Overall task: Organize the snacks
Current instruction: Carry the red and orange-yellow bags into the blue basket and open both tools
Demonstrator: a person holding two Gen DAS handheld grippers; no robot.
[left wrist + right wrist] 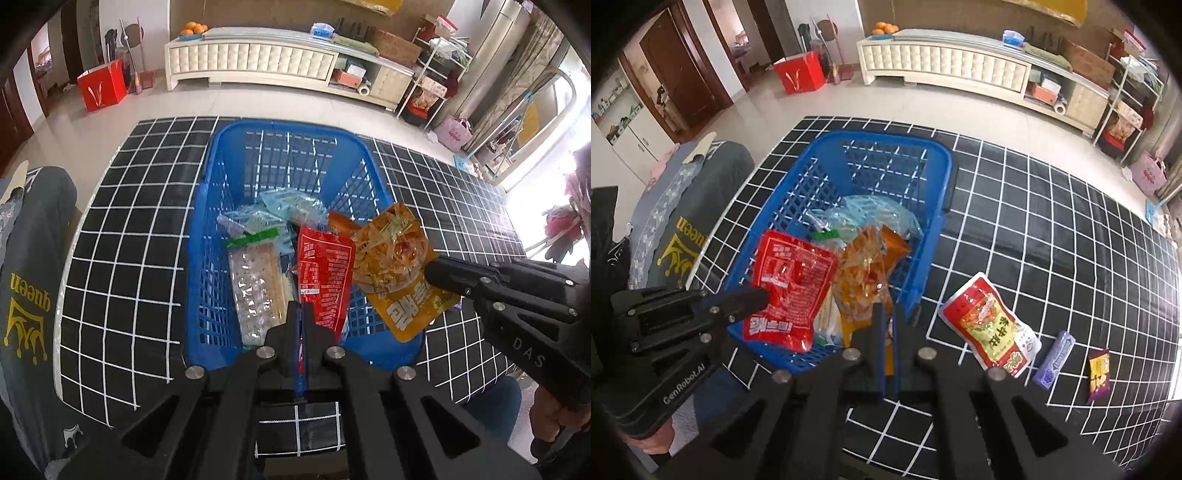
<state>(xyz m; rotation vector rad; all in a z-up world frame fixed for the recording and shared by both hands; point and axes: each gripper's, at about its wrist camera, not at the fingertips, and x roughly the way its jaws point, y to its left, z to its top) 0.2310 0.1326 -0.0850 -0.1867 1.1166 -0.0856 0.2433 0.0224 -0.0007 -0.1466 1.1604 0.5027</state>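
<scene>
A blue plastic basket (280, 127) (886, 137) stands on a black grid-patterned cloth. Both grippers hang over its near end. My left gripper (303, 310) (764, 295) is shut on the lower edge of a red snack packet (325, 266) (794, 288), held just above the basket's contents. My right gripper (886, 310) (430, 273) is shut on an orange-yellow snack packet (864, 273) (395, 258), over the basket's near right side. Inside the basket lie a clear packet with a green header (255, 280) and pale blue packets (291, 203).
On the cloth right of the basket lie a red, white and yellow packet (991, 328), a purple stick pack (1054, 360) and a small purple-yellow packet (1099, 374). A grey "queen" cushion (29, 295) sits at the left. Beyond the table are floor and a white cabinet (258, 62).
</scene>
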